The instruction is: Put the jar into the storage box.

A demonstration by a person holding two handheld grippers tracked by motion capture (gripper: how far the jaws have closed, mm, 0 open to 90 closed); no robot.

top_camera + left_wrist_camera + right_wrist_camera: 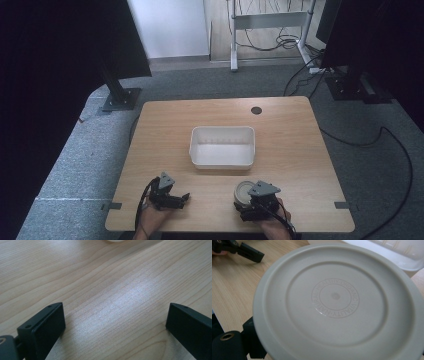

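Lid [337,305] nearest, round, beige, across most of my right gripper view, embossed ring at centre. My right gripper [252,207], low right of centre in high view, at lid [243,192]; whether jaws clamp it, cannot tell. My left gripper [172,200], low left, jaws wide apart over bare table [112,290]. White tub [222,146] mid-frame, apart from both.
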